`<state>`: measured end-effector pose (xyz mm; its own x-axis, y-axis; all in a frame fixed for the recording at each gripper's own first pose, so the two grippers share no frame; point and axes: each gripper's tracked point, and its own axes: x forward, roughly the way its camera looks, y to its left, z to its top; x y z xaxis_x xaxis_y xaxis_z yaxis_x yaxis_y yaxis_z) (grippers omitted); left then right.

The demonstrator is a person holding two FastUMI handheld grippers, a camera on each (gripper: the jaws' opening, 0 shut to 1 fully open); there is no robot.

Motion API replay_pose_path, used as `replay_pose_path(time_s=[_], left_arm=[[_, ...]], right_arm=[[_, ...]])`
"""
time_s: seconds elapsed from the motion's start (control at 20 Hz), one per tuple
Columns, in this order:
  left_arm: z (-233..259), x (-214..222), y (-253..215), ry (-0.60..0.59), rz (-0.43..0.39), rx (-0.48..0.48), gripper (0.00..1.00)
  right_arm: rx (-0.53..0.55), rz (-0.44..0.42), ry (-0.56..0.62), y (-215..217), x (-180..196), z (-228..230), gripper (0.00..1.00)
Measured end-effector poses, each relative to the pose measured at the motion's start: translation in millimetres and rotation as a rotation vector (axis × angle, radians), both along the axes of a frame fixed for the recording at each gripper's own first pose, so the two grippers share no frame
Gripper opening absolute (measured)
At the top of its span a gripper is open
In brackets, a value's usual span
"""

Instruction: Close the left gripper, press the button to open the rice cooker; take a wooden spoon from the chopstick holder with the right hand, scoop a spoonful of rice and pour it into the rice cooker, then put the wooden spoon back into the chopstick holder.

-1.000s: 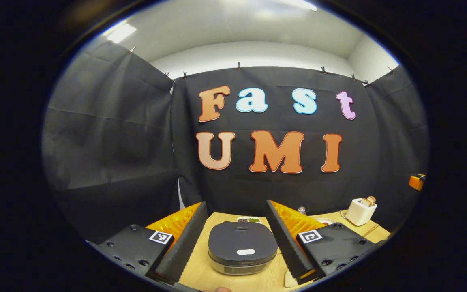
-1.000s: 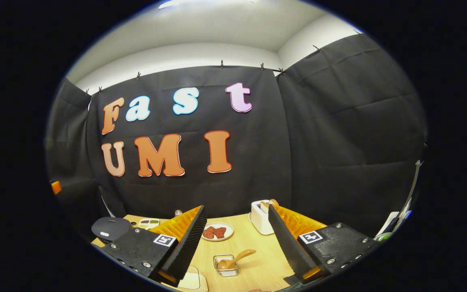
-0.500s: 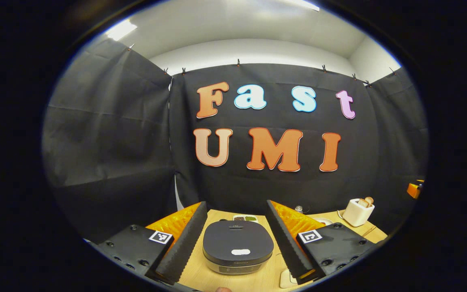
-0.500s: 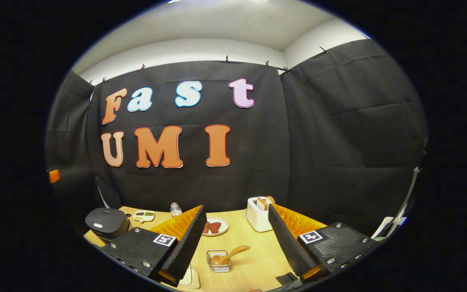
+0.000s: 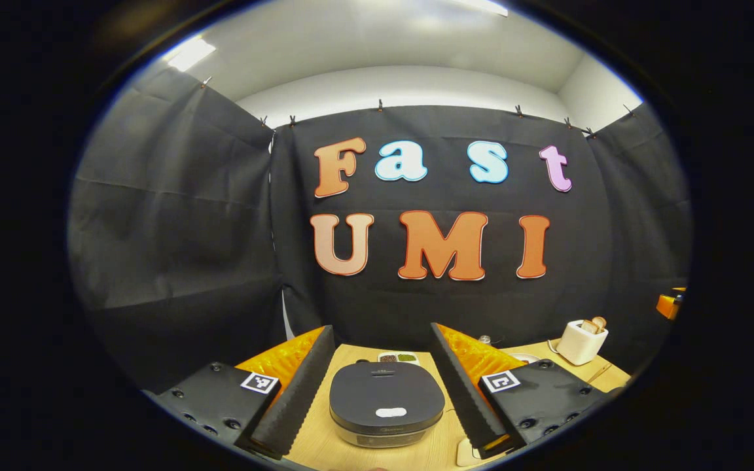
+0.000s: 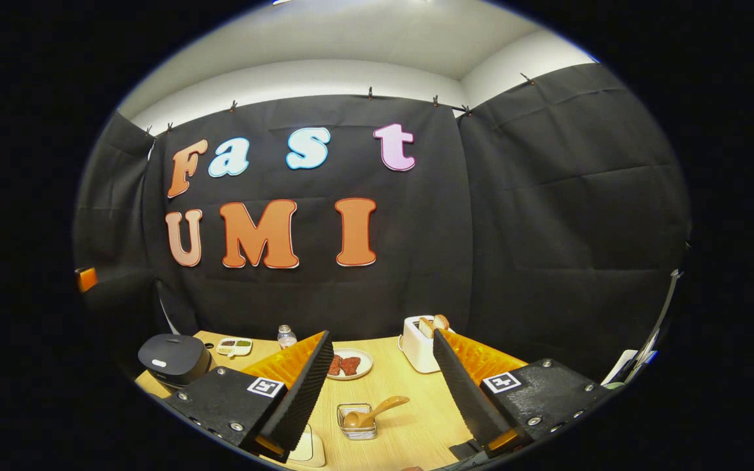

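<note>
- In the left gripper view, the left gripper (image 5: 382, 386) is held above a light wooden table (image 5: 324, 445) with its two fingers spread wide apart and nothing between them.
- A dark, rounded rice cooker (image 5: 387, 402) is seen on the table, framed in the gap between those fingers; its lid is shut.
- A small pale oval button (image 5: 391, 413) is set on the lid near the front edge. A small mark is printed on the cooker's front band, too small to be read.
- A square black-and-white coded marker (image 5: 501, 381) is fixed on the gripper body beside each finger; no words are carried on it.
- Behind the cooker, a small divided dish (image 5: 398, 358) with dark and green contents is placed.
- At the far right of the table, a white toaster (image 5: 581, 341) with bread slices standing in it is seen.
- In the right gripper view, the right gripper (image 6: 383, 386) is likewise held open and empty above the table.
- Between its fingers, a wooden spoon (image 6: 374, 413) is seen resting with its bowl inside a small clear square container (image 6: 357, 420), the handle slanting up to the right.
- Farther back, a plate (image 6: 347, 364) bearing reddish pieces is set, and a small bottle (image 6: 287, 336) stands near the divided dish.
- No legible brand is made out on any item.
</note>
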<state>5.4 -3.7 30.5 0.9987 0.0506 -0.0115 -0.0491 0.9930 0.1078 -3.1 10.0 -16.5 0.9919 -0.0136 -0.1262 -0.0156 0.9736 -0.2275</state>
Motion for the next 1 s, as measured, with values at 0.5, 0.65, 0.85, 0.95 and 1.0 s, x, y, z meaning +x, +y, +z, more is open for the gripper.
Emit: replay_pose_path(time_s=[0.5,0.65,0.85,0.95,1.0], left_arm=[[3.1,-0.7,-6.3,0.023,-0.019,0.042,0.37],[4.3,6.6,9.2,0.012,0.031,0.041,0.14],[-12.6,11.3,12.7,0.058,0.045,0.001,0.05],[-29.9,20.7,19.1,0.107,0.055,-0.025,0.01],[-41.4,24.8,17.3,0.136,0.046,-0.05,0.05]], right_arm=[[-0.009,0.016,0.023,8.8,3.4,-7.8,1.0],[-0.013,0.02,0.027,11.9,4.5,-10.3,1.0],[-0.013,0.018,0.034,12.4,5.5,-11.9,0.95],[-0.009,0.015,0.038,11.5,5.4,-13.1,0.95],[-0.006,0.014,0.041,11.3,5.5,-14.2,0.95]])
